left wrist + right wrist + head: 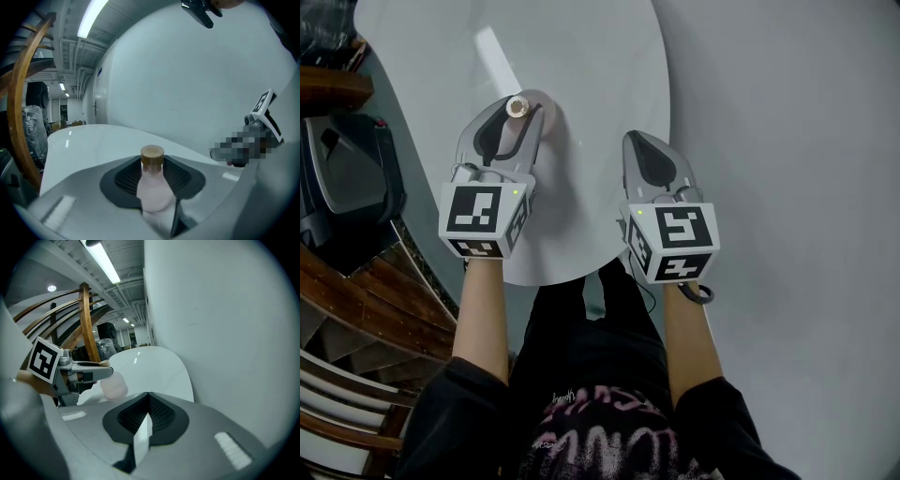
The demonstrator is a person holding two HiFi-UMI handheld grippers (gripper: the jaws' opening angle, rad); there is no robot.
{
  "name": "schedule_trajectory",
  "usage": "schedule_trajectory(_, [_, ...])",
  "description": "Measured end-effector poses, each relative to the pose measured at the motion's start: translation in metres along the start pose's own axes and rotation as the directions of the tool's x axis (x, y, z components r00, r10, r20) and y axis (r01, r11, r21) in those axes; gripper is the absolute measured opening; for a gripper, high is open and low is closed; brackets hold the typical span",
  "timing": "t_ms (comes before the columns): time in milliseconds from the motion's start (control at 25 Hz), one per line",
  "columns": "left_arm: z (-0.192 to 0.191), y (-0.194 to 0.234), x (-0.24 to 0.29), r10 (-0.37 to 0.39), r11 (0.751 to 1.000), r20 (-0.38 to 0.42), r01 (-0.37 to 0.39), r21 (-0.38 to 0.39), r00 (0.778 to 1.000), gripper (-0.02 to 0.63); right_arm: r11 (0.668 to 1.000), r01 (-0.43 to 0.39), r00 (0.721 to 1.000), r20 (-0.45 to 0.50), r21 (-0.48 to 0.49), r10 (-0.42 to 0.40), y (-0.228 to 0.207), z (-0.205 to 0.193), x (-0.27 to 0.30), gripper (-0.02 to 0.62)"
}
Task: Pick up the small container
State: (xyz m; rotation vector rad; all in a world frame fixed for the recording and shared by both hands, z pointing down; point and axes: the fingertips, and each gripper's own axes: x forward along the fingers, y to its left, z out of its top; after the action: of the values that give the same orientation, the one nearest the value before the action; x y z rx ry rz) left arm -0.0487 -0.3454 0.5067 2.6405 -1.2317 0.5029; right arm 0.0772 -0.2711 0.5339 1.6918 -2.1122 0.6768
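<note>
The white round counter (581, 56) carries the work. Over its middle, the left gripper (521, 114) pinches the container (153, 187), a small pale bottle with a tan cap, by its body just below the neck. Whether its base has left the counter cannot be told. The right gripper (147, 404), jaws pressed together and empty, hovers near the counter's right edge. Good practice now: keep the squeeze steady, raise straight up without tilting, and keep the right gripper well apart.
</note>
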Motion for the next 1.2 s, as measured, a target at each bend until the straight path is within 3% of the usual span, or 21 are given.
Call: schedule_trajectory(1200, [0.005, -0.001, -0.028, 0.013, 1.000, 0.019, -0.013, 0.009, 1.000, 0.140, 1.000, -0.017, 0.999, 0.040, -0.005, 0.017, 0.009, 0.016, -0.009, 0.014])
